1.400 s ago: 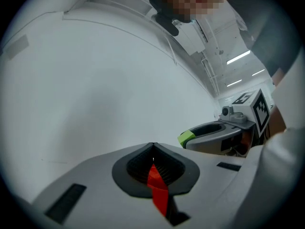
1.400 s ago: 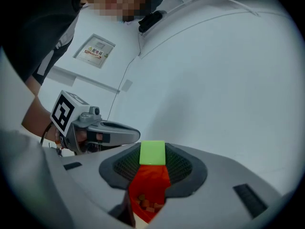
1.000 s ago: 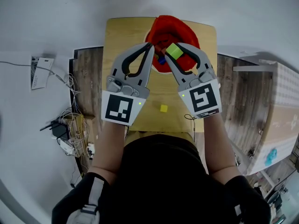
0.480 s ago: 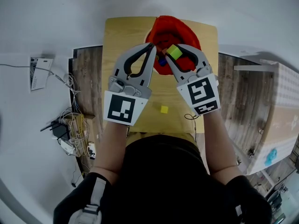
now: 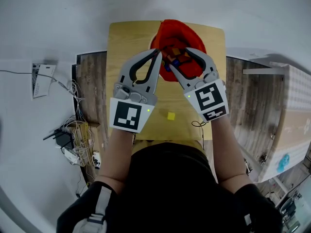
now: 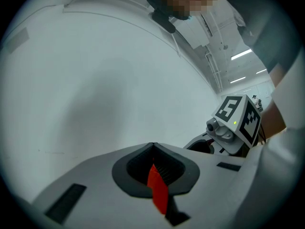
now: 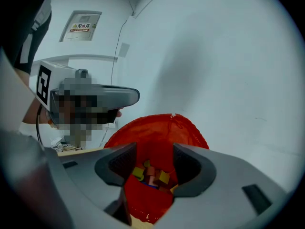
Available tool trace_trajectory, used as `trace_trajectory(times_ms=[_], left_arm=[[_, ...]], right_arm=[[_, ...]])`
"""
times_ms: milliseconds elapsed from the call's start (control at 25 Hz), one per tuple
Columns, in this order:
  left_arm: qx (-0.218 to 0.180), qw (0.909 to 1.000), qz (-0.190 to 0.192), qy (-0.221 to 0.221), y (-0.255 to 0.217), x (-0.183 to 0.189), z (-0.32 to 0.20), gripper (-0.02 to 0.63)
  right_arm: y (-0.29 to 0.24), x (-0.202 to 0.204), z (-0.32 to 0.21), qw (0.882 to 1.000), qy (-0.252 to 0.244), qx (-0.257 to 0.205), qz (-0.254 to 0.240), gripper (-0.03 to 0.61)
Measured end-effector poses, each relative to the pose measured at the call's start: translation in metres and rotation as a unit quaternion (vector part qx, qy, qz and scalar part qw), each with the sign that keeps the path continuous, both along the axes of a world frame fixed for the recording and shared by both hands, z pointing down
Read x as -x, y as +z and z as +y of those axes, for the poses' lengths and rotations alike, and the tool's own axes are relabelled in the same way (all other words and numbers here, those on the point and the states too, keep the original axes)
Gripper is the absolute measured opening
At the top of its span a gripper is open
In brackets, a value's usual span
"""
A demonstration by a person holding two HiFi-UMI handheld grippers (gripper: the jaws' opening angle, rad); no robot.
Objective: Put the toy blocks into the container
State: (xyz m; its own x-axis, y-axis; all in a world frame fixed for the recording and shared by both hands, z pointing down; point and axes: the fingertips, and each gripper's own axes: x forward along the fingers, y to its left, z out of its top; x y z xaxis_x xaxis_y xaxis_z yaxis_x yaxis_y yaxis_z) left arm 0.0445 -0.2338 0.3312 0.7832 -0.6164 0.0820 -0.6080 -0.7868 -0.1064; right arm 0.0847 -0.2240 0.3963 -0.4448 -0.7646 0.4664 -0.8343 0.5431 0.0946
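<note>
The table (image 5: 127,42) is pale wood, smooth and matt. On it, the container (image 5: 177,30) is red mesh cloth, soft and faintly sheer. The block (image 5: 170,115) on the table may be smooth yellow plastic, though it is too small to be sure. Beside the table, the floor (image 5: 90,76) is dark, grainy wood planks. The left gripper (image 5: 158,54) is matt grey plastic, its pads (image 6: 167,168) dark and ribbed.

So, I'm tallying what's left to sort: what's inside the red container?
Several toy blocks lie piled at the bottom of the red container: yellow, orange and a bit of blue show. What lies beneath them is covered, so no exact count.
</note>
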Motion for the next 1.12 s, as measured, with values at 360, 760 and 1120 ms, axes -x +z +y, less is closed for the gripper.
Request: trace_trajectory(times_ms=[360,760,1120], left_arm=[[-0.005,1.0,-0.007,-0.003,-0.003,0.007,0.004,0.009],[-0.034,0.9994,-0.006,0.001,-0.032,0.023,0.018,0.009],[-0.071,0.9973,-0.006,0.019,-0.064,0.054,0.048,0.009]], right_arm=[[-0.021,-0.009,0.007,0.999,0.028,-0.047,-0.007,0.028],[-0.078,0.008,0.021,0.991,0.025,-0.127,-0.032,0.028],[-0.142,0.043,0.059,0.977,0.034,-0.206,-0.046,0.029]])
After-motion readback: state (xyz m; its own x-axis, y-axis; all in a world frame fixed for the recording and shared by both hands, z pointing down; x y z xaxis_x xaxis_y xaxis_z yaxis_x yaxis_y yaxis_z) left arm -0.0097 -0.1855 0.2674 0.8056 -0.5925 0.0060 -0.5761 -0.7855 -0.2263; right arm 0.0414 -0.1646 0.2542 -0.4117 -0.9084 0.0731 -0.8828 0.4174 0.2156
